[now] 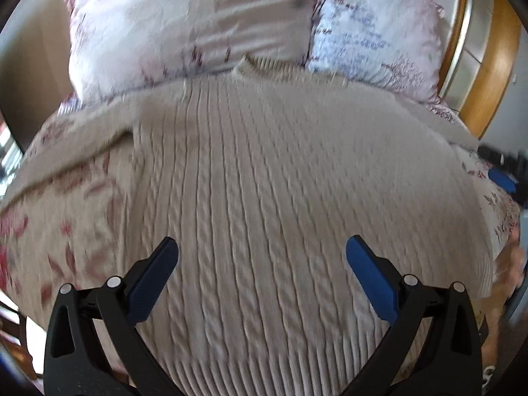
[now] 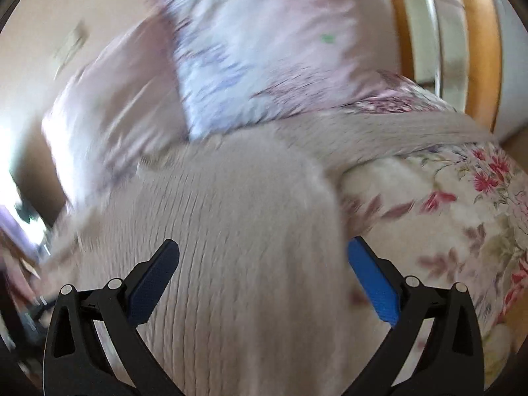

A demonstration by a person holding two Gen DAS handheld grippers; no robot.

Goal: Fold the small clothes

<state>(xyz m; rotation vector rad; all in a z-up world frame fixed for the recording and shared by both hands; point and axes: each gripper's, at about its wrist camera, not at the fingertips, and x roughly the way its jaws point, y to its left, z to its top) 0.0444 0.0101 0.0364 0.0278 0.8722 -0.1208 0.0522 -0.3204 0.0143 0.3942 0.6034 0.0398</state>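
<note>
A cream cable-knit sweater (image 1: 264, 171) lies flat on a bed, collar toward the pillows, both sleeves spread out to the sides. My left gripper (image 1: 262, 247) hovers over the lower middle of its body, jaws wide open and empty. In the right wrist view the sweater (image 2: 237, 231) fills the middle, with its right sleeve (image 2: 396, 135) stretched toward the right. My right gripper (image 2: 262, 247) is open and empty over the sweater's right side edge. Both views are blurred by motion.
A floral bedspread (image 2: 462, 217) covers the bed. Two patterned pillows (image 1: 184, 33) (image 1: 376, 33) lean at the head. A wooden frame (image 1: 495, 66) stands at the right. The other gripper's blue tip (image 1: 501, 180) shows at the right edge.
</note>
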